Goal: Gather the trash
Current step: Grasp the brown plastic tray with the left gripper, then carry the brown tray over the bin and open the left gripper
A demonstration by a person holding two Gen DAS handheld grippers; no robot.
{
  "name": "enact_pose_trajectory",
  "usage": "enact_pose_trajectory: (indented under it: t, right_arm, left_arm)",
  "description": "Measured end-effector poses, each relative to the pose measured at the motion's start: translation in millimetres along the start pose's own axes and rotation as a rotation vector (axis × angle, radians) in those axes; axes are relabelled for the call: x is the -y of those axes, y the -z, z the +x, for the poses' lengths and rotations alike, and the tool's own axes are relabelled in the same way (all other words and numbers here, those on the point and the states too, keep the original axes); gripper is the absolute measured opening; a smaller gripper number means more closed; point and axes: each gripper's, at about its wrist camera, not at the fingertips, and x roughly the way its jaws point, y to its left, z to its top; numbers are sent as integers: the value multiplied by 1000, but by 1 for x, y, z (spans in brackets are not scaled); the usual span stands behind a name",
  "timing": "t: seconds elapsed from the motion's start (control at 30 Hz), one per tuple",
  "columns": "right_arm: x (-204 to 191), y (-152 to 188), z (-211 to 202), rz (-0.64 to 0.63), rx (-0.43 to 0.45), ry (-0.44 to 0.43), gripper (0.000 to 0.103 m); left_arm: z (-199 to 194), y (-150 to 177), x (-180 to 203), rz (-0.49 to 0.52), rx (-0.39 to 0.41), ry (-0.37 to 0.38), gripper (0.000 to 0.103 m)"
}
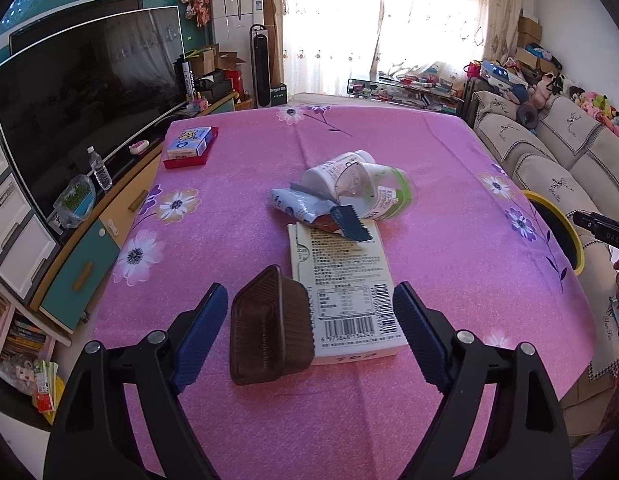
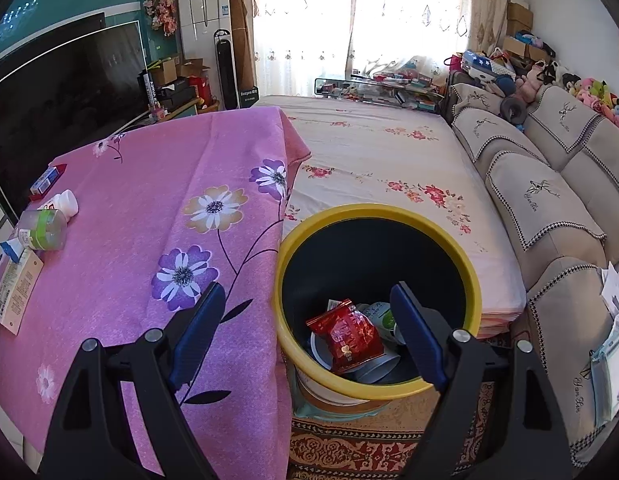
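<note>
on pink tablecloth (image 1: 237, 208), left gripper (image 1: 309, 320) jaws apart around brown tray (image 1: 269, 328) and box (image 1: 345, 280); right gripper (image 2: 309, 320) apart, empty over bin (image 2: 475, 280). next: clamp tray, carry to bin.

Living room, pretty cluttered

Big TV (image 1: 81, 96) on the left, water bottle (image 1: 100, 168) below it, sofa (image 2: 549, 184) with plush toys (image 2: 589, 92) on the right, curtains (image 1: 385, 20) glowing.

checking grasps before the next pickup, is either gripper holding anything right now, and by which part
Nothing is held. The left gripper straddles the brown tray, untouched; the right gripper is empty above the bin.
</note>
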Motion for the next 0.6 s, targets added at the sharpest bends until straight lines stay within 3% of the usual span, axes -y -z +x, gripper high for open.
enact_pose_trajectory:
  t: [0.17,0.33,0.4,0.6]
  right_arm:
    - [-8,1,2,-16,-7,-13,80]
    - [-12,0,5,-23,-14,-17,80]
    - [-14,0,5,-28,-16,-20,80]
    - [-20,0,4,-35,-16,-35,80]
  left_arm:
    - [23,6,-11,-24,-93,61,51]
    - [33,13,-15,-42,-123,73,34]
    - [32,13,-15,-48,-118,72,18]
    - [18,14,-10,-15,-62,24,16]
